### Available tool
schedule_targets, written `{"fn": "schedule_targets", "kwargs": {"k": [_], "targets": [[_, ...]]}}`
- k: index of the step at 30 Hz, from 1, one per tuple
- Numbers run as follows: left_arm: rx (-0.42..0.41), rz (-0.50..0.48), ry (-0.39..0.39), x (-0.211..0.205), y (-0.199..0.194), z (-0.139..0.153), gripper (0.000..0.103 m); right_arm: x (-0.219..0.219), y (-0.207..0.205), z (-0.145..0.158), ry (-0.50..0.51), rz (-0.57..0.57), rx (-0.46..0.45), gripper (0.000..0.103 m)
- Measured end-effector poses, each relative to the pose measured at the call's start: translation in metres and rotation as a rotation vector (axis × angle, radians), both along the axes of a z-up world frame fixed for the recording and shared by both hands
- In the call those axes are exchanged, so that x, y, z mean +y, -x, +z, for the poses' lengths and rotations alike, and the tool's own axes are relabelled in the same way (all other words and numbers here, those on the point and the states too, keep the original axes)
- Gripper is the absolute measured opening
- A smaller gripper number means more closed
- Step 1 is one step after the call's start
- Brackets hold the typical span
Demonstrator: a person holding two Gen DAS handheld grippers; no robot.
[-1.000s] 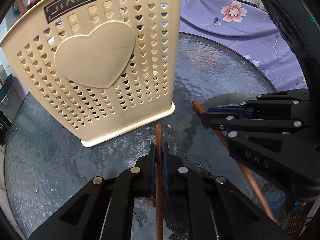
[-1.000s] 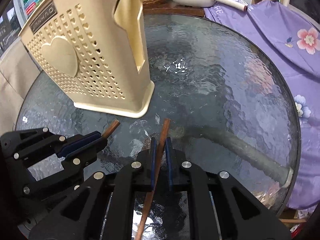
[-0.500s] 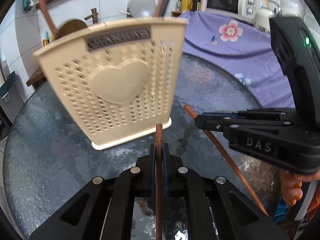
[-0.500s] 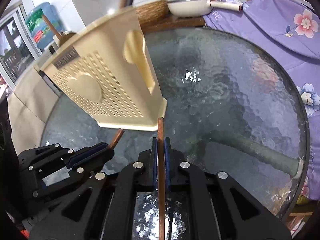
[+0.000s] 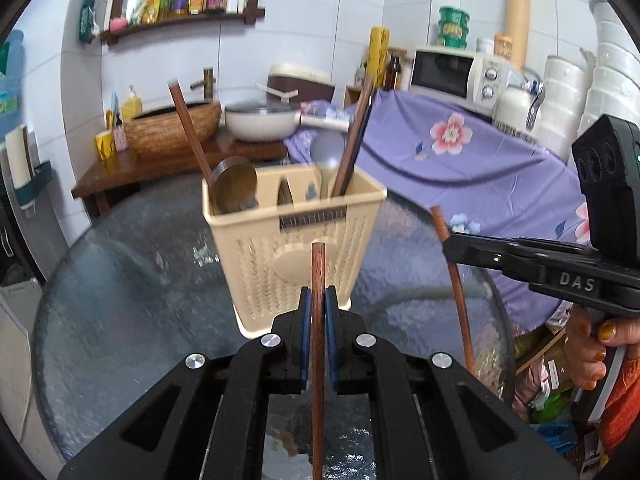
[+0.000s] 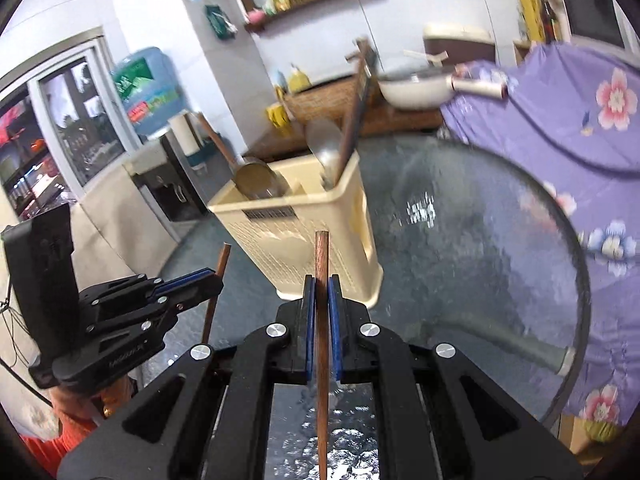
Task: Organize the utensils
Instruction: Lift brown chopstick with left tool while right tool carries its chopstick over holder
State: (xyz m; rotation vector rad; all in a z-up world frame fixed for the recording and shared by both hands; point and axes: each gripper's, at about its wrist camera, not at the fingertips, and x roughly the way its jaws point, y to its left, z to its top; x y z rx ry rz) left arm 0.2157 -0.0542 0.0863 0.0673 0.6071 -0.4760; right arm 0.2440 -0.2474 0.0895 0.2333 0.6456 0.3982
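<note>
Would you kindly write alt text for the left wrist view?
The left gripper is shut on a wooden chopstick, pointing toward a cream utensil basket on a glass table. At right, the right gripper holds a second chopstick.

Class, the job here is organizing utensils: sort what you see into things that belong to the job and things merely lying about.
Job:
left gripper with its chopstick
right gripper with its chopstick
cream utensil basket

Lying about:
microwave
white pan
floral cloth
</note>
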Motion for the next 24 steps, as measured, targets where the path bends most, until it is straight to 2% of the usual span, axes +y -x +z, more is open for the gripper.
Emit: {"fn": "schedule_targets", "kwargs": {"k": [7,12,17,24], "targets": [[-0.079,-0.003,0.031,0.008,0.008,0.038,0.007,-0.001,0.019,0.04,-0.01,0.041,-0.087,0.007],[-0.103,-0.008,0.049,0.012,0.008,0.052,0.007,0.0,0.024,0.059,-0.006,0.064,-0.127,0.007],[-0.143,-0.002,0.041,0.013,0.003,0.068,0.007,0.007,0.022,0.079,0.023,0.08,-0.164,0.007],[-0.151,-0.025,0.052,0.011,-0.011,0.092,0.007,0.015,0.006,0.107,0.054,0.101,-0.175,0.007]]}}
